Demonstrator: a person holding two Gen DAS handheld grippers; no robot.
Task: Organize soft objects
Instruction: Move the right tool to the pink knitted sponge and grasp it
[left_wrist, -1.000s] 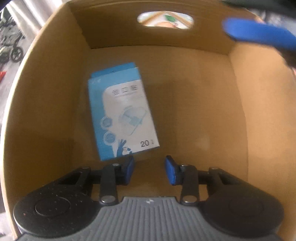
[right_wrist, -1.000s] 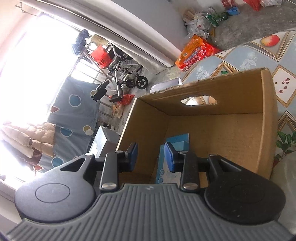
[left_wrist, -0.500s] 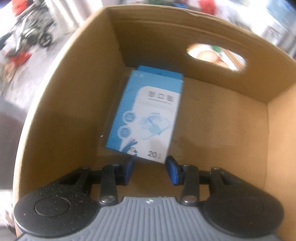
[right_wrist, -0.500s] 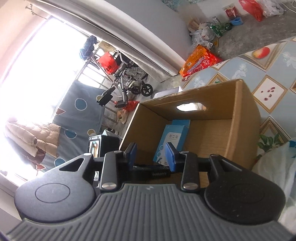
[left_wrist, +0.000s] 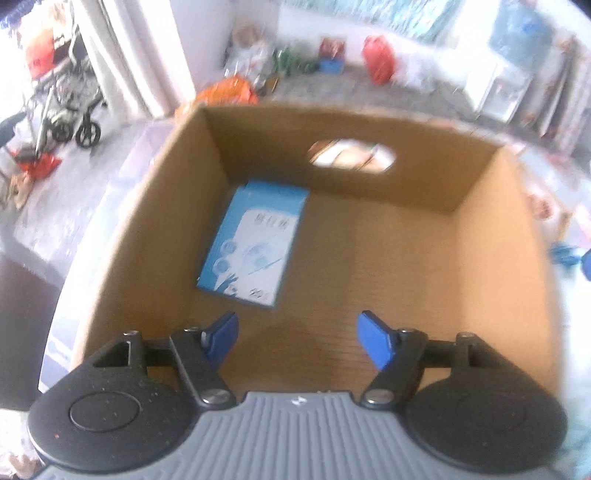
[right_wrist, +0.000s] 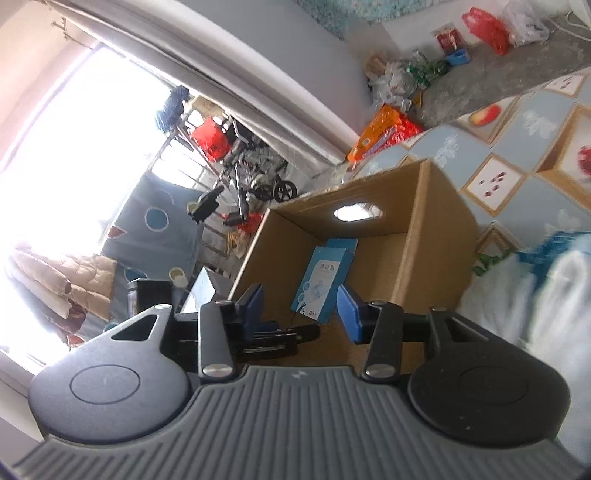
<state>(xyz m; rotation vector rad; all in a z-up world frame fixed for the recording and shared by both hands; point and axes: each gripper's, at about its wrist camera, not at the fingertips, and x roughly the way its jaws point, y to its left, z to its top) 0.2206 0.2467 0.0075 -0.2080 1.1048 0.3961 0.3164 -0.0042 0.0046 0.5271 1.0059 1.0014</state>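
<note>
cardboard box (left_wrist: 491, 229) stands open-topped on the patterned worktop (right_wrist: 458, 155), with an oval handle hole (left_wrist: 352, 154) in its far wall. 1 item is stowed: a blue-and-white packet (left_wrist: 255, 243) lies flat on the box floor, left of centre and near the far wall, well apart from the right wall. the rest of the floor is bare.

left gripper (left_wrist: 295, 338) hovers above the near edge of the box; its fingers have just been opening and now stand released, with nothing between them. right gripper (right_wrist: 301, 308) sits outside the near side of the box, pointing toward it; its fingers have also just been opening, part spread and empty.

progress, as a judgement: early. a white and blue soft bundle (right_wrist: 546, 280) waits on the worktop right of the box, not yet stowed, and looks the likely next pick.

legible writing: the packet shows the numeral 20 at its near corner; its other characters are too blurred to read.
</note>
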